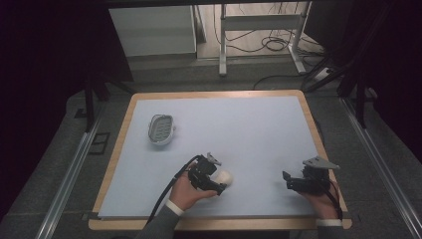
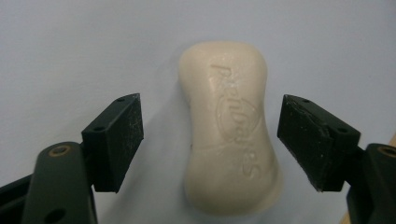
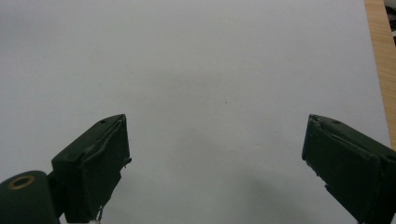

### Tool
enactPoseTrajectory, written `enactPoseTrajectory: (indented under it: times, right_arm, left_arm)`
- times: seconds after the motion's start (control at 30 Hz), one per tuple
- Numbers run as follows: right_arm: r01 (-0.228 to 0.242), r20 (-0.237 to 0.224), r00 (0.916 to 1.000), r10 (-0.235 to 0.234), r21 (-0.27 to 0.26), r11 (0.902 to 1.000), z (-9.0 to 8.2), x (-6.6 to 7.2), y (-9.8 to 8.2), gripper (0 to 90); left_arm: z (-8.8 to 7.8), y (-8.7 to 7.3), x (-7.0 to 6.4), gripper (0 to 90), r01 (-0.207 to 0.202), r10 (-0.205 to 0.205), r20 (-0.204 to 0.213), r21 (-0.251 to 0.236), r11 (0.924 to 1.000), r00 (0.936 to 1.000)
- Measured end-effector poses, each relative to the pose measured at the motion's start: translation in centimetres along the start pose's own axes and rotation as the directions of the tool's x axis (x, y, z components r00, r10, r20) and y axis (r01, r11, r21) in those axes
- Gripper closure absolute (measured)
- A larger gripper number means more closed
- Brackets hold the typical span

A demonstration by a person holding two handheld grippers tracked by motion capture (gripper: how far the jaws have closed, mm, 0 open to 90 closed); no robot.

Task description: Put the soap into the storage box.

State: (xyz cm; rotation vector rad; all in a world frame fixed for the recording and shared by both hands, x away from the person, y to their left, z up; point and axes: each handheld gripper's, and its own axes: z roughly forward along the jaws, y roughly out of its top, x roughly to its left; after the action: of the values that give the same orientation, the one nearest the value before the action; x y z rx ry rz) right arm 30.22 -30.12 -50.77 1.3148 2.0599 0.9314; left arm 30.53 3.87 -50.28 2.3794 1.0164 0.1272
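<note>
Soap is what I take this job to be about, though I come to it last, working down from the biggest thing I see. From the high view I have the table [image 1: 124,144], a wooden board covered by a pale blue mat, with my 2 forearms coming in along its near edge. The right gripper [image 1: 291,183] hangs over bare mat near the right corner, its jaws spread wide with nothing between them. The left gripper [image 1: 221,186] sits near the middle of the near edge, jaws equally apart, straddling the bar without touching it. Far off at the left rear lies a white soap dish [image 1: 161,129], well apart from everything else. Then the soap bar [image 2: 229,126] itself: cream, waisted, lying flat on the mat with embossed lettering up, its long axis running away from me between the jaws. I judge it stiff, fairly light and slick on its rounded flanks, so I would close across the narrow waist, squarely and gently, lest it squirt out.
</note>
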Motion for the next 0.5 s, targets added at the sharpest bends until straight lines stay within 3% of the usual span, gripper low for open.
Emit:
enactPoseTrajectory:
  times: [0.13,0.27,0.33,0.5]
  right_arm:
    - [-0.002,0.000,1.0000,0.002,0.001,1.0000,0.01,-0.01,-0.01,7.3]
    - [-0.005,0.001,1.0000,0.005,0.003,1.0000,-0.02,-0.13,-0.02,7.3]
    - [-0.012,0.005,0.9999,0.012,-0.001,0.9999,-0.04,-0.19,-0.01,7.3]
    - [-0.013,0.008,0.9999,0.013,-0.003,0.9999,-0.08,-0.18,0.02,7.3]
  left_arm:
    - [0.99,0.32,-0.49,28.9,-0.005,0.006,-0.025,0.039,0.9992,0.9997]
    - [1.16,0.17,-0.66,33.0,-0.014,0.015,-0.025,0.041,0.9991,0.9996]
    - [1.21,-0.05,-0.81,41.5,-0.020,0.021,-0.023,0.041,0.9990,0.9995]
    - [1.17,-0.18,-0.93,47.7,-0.041,0.042,-0.027,0.042,0.9983,0.9988]
